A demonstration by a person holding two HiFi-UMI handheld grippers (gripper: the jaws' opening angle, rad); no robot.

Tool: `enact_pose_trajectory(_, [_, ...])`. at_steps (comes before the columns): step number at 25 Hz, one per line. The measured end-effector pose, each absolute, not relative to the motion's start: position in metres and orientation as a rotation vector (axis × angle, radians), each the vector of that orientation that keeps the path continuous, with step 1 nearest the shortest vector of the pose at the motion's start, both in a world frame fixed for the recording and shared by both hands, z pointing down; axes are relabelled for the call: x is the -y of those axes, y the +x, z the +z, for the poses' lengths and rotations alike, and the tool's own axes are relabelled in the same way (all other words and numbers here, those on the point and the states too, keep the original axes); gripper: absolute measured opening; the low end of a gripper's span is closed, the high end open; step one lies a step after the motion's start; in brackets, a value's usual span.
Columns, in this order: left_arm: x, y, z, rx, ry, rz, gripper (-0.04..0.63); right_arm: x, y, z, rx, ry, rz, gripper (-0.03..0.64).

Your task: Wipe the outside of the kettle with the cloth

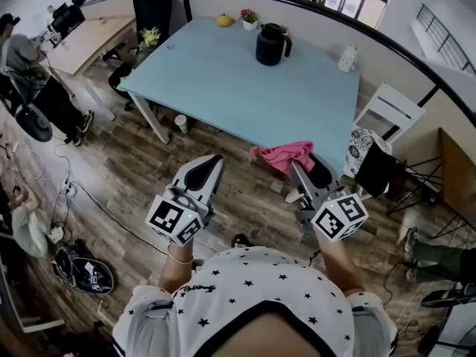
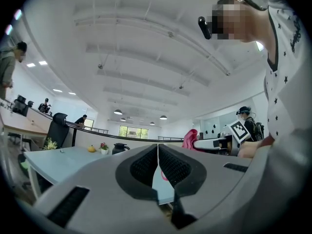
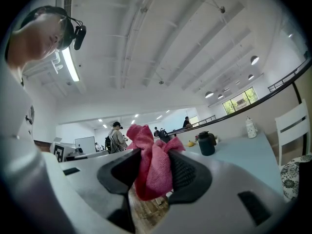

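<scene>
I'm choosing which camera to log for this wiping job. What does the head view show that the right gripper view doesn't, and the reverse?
Head view only: the black office chair at the far corner of the table.
Right gripper view only: the ceiling light and, close up, the right hand-held gripper with its jaws shut on the cloth.
Both: the cloth, and the kettle standing far across the table.

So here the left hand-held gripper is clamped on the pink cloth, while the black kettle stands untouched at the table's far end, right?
No: the right gripper view shows the right hand-held gripper clamped on the pink cloth; the left hand-held gripper is shut on nothing. The black kettle does stand untouched at the far end of the table.
</scene>
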State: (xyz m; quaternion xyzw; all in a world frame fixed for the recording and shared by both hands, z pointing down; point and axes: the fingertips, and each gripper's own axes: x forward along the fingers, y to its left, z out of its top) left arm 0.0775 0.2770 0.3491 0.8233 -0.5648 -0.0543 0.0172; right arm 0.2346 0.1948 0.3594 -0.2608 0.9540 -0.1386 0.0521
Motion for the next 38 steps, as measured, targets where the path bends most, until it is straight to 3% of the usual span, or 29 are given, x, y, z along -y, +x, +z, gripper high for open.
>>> enact_pose_trajectory(19, [-0.216,0.029,0.369,1.777,2.482,-0.171,0.031,-0.118,0.184,0.372,-2.919,-0.766,-0.477,0.175])
enact_pose_trajectory(38, [-0.026,0.014,0.362,1.747,2.541,-0.037,0.031,0.071,0.168,0.394,-2.832,-0.798,-0.591,0.175])
